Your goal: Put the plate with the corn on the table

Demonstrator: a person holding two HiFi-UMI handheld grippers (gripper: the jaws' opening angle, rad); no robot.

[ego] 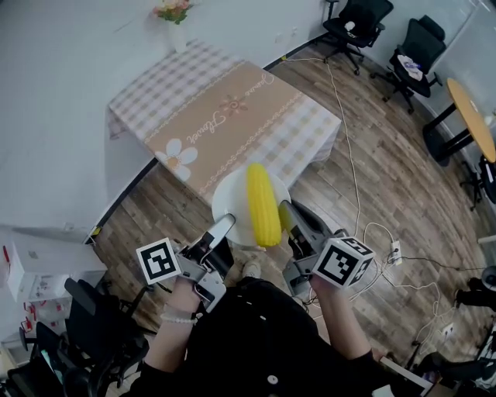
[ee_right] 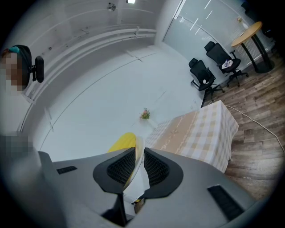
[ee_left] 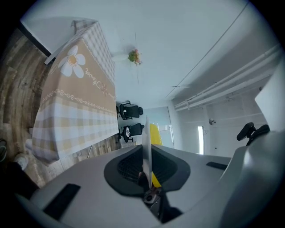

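Wood floor surrounds the table (ego: 232, 116), whose checked cloth is bare but for flowers (ego: 173, 11) at the far end. The plate (ego: 226, 203) hangs in the air near its front edge, not yet set down, with the corn (ego: 262, 203) lying along it. The left gripper (ego: 222, 229) and right gripper (ego: 287, 213) each pinch opposite rims, probably so the plate rides level and the corn cannot roll.

The table (ego: 225, 116) lies at twelve o'clock from the plate (ego: 226, 200). Its cloth top is open to a gripper all over except the far corner at eleven o'clock, where a flower vase (ego: 175, 17) stands. The wall (ego: 54, 116) closes off nine o'clock. Office chairs (ego: 358, 23) and a floor cable (ego: 347, 147) are at two o'clock, apart from the table.
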